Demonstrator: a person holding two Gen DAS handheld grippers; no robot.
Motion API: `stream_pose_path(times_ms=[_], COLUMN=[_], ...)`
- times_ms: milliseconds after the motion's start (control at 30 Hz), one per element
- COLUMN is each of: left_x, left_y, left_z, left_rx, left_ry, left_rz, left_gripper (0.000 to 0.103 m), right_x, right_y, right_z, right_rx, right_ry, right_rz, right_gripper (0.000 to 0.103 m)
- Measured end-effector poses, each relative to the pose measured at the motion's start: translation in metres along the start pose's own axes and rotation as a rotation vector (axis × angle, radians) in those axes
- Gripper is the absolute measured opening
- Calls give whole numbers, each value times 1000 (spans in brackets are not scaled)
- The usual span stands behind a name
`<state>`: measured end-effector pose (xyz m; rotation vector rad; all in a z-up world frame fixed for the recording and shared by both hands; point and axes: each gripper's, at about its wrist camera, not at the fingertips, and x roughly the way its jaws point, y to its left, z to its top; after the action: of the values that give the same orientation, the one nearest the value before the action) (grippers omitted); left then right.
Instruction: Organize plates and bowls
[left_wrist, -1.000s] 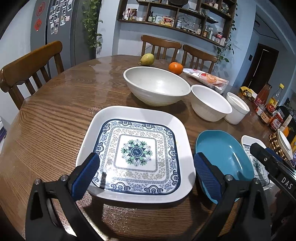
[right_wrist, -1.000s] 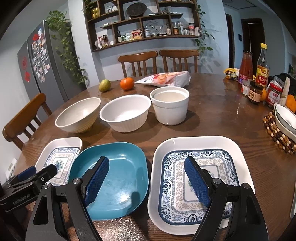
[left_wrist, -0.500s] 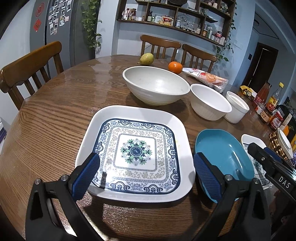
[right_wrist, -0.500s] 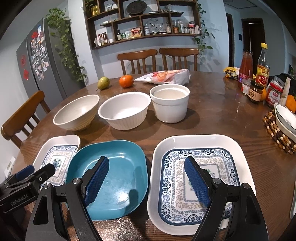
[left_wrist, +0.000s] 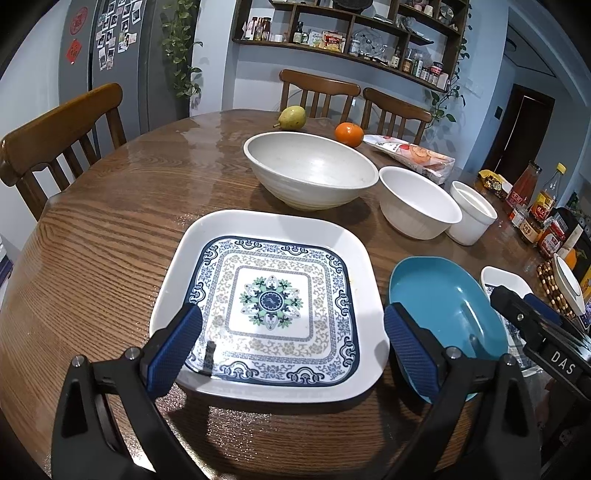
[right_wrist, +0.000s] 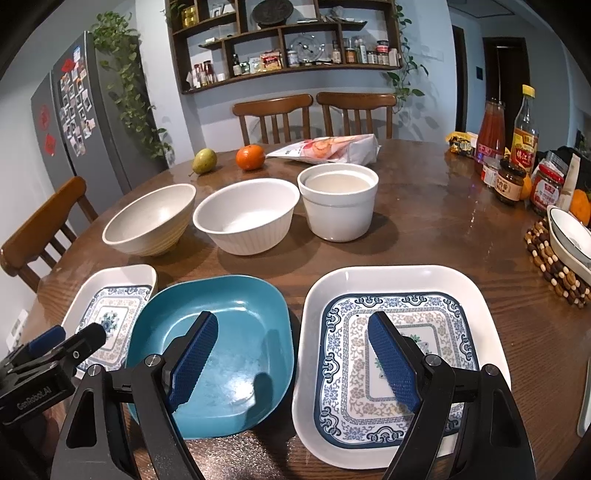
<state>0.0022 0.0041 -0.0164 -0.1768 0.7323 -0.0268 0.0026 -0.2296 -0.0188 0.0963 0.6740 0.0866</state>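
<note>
Plates and bowls sit spread over the round wooden tabletop (left_wrist: 110, 229), none of them stacked. The left hand-held gripper (left_wrist: 291, 343) hangs low with its blue pads wide apart and nothing between them; directly ahead of it lies a square patterned plate (left_wrist: 269, 306), and just to its right a teal plate (left_wrist: 439, 295), close beside the patterned one. Beyond these, farther from the gripper, stand a large cream bowl (left_wrist: 310, 173), a ribbed white bowl (left_wrist: 417, 203) and a straight-sided white bowl (left_wrist: 472, 214) in a row running off to the right. The right hand-held gripper (right_wrist: 291, 362) is likewise spread wide and empty, its left pad over the teal plate and its right pad over a second patterned plate (right_wrist: 399, 358) that lies just right of the teal one. A pear (right_wrist: 204, 160), an orange (right_wrist: 250, 157) and a snack bag (right_wrist: 328, 147) rest at the far side, and jars and bottles (right_wrist: 517, 155) crowd the edge to the right gripper's right.
</note>
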Motion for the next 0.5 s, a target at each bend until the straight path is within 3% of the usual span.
stream_pose_path(times_ms=[500], left_x=[0], left_y=[0], left_z=[0], left_rx=[0], left_ry=[2], left_rz=[0], left_gripper=[96], right_x=[0], right_y=[0], right_z=[0], right_rx=[-1], right_ry=[1], right_rz=[-2], right_gripper=[84])
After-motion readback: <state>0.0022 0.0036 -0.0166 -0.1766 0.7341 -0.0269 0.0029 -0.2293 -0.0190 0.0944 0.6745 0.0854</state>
